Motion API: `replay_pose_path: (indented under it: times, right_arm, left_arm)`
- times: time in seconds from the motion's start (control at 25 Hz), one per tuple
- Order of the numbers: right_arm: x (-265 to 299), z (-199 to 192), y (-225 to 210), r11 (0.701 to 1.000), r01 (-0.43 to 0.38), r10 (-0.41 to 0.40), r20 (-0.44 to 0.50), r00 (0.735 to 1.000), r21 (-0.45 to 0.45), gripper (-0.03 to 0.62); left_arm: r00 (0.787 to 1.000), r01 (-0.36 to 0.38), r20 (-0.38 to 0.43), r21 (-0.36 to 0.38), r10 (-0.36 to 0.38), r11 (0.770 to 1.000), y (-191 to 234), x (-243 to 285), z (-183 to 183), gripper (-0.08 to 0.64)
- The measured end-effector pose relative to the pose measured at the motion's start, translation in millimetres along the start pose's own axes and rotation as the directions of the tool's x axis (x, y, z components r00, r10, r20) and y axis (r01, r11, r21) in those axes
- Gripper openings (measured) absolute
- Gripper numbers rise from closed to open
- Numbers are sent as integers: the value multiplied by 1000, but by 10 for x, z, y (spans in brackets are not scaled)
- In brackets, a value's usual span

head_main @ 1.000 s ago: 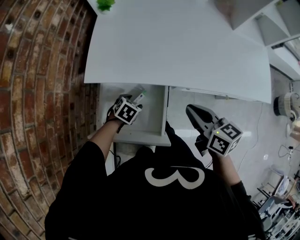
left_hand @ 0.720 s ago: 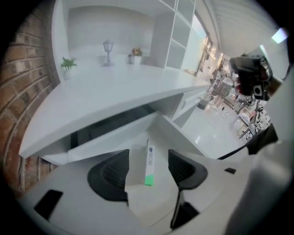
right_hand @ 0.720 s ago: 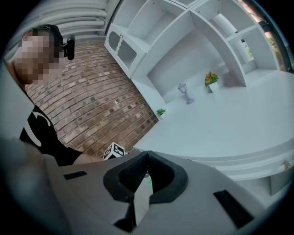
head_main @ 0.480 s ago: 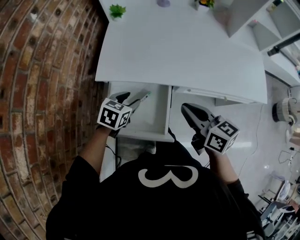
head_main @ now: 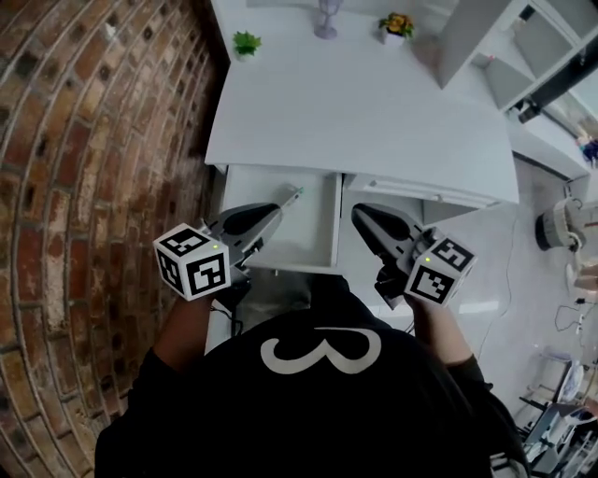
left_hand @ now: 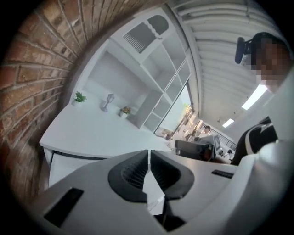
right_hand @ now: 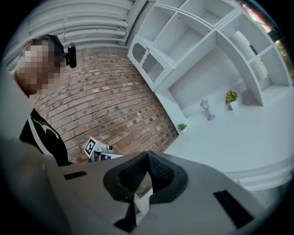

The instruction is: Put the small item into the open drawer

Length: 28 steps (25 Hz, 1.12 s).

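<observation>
The white drawer (head_main: pixel 308 245) stands pulled out under the desk's left side; its visible floor looks bare, and I cannot make out a small item in it. My left gripper (head_main: pixel 297 193) hovers over the drawer's left part with its tip toward the desk. Its jaws are closing and meet at the tip (left_hand: pixel 149 152) with nothing between them. A small green speck shows at that tip in the head view; whether it belongs to the gripper is unclear. My right gripper (head_main: pixel 358 209) hangs to the right of the drawer, shut and empty (right_hand: pixel 147 153).
The white desk (head_main: pixel 374 103) carries a small green plant (head_main: pixel 247 43), a vase (head_main: pixel 326 19) and a flower pot (head_main: pixel 396 25) at its far edge. A brick wall (head_main: pixel 93 140) runs along the left. White shelves (head_main: pixel 486 37) stand at the right. A closed drawer front (head_main: pixel 420 191) adjoins the open one.
The left gripper has drawn back from deep inside the drawer toward the person, to the left and lower. The right gripper shifted slightly left. The head view tilted up, showing more of the desk.
</observation>
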State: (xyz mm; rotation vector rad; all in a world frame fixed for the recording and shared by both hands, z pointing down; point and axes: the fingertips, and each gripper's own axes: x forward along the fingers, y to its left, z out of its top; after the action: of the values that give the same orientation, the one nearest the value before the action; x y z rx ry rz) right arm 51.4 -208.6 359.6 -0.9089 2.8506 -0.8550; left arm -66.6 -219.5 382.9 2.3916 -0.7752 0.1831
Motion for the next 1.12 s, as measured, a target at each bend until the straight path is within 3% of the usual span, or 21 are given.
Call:
replay_pose_path:
  times: [0.12,0.32,0.52,0.96,1.12]
  right_arm:
    - [-47,136,277,999,-34,34,52,998,-4,9]
    - [-81,175,596,998,-49,52,87,995,-37,9]
    - [-101,166,852,996,-47,55,107,993,-72,9]
    - [-134,85,1054,991,-34,47,95,994,-128,8]
    - [-131,25,1010,992,-21,31,74,997,-123,8]
  left_arm:
    - [998,41,55,9,-41,999,-296,-189,124,5]
    - [993,59,93,101,-68,993,-633,-414,202,5]
    - [986,76,142,104,-90,992,-828,-627,289,5]
    - [983,80,149,161,-105,984,-974,-755,251,5]
    - [984,91,139,141,-111,986,-955,-719,208,4]
